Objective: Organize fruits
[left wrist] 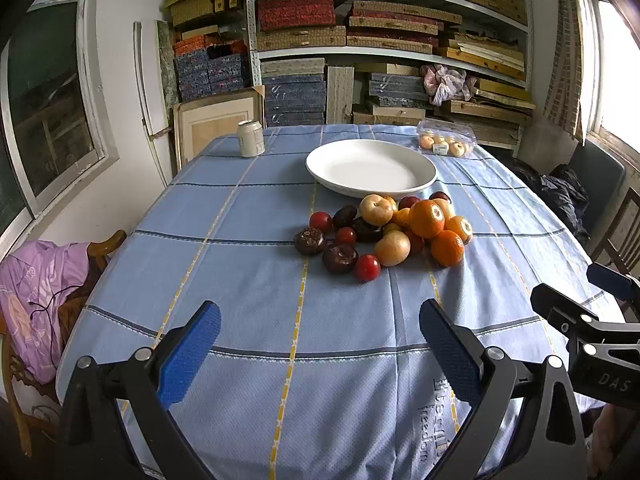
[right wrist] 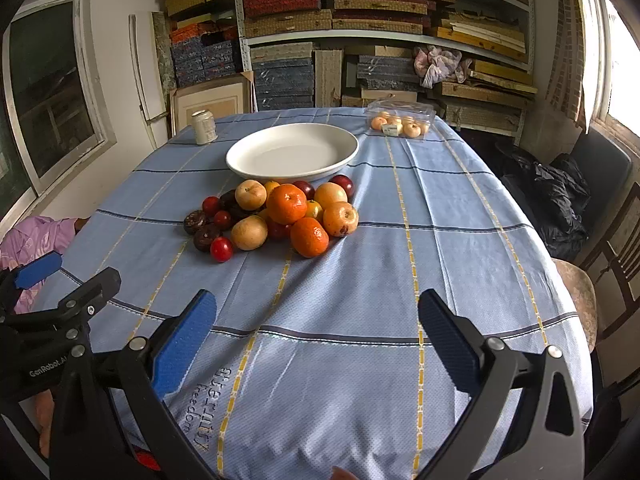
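A pile of fruit (left wrist: pixel 384 232) lies on the blue tablecloth: oranges (left wrist: pixel 426 218), pale apples (left wrist: pixel 392 248), small red tomatoes (left wrist: pixel 367 267) and dark round fruits (left wrist: pixel 340 258). It also shows in the right wrist view (right wrist: pixel 280 216). A white empty plate (left wrist: pixel 371 168) (right wrist: pixel 292 152) stands just behind the pile. My left gripper (left wrist: pixel 320 324) is open and empty over the near table edge. My right gripper (right wrist: pixel 316 312) is open and empty, also near the front edge, and it shows at the right in the left wrist view (left wrist: pixel 560 304).
A drink can (left wrist: pixel 250 138) (right wrist: pixel 204 127) stands at the back left. A clear plastic box of small fruits (left wrist: pixel 446 142) (right wrist: pixel 402 122) sits at the back right. Chairs with clothes (left wrist: pixel 40 300) flank the table. Shelves (left wrist: pixel 392 40) fill the back wall.
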Tool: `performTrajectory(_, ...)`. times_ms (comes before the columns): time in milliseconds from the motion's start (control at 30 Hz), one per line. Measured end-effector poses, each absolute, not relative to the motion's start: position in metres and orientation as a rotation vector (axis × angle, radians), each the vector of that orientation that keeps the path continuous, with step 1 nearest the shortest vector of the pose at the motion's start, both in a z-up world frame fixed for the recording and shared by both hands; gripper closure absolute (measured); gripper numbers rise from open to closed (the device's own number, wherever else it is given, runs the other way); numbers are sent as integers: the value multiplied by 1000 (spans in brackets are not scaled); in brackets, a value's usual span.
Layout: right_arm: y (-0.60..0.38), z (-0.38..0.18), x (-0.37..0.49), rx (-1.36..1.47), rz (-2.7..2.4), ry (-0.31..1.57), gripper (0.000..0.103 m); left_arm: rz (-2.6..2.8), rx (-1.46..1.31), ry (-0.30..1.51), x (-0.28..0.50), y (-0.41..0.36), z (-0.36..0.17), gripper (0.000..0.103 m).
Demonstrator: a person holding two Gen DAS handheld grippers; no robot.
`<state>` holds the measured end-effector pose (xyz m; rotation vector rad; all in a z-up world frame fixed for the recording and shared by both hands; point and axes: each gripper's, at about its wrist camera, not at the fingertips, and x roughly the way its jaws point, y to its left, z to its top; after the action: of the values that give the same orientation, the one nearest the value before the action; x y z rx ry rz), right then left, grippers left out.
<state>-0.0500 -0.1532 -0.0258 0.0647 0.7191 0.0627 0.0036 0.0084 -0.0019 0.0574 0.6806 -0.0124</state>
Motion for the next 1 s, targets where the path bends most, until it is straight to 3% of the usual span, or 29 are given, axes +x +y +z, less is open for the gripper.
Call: performTrajectory(1000, -148, -29, -52, 66, 67, 721, 4, -15, 53, 696, 1, 5, -17, 3)
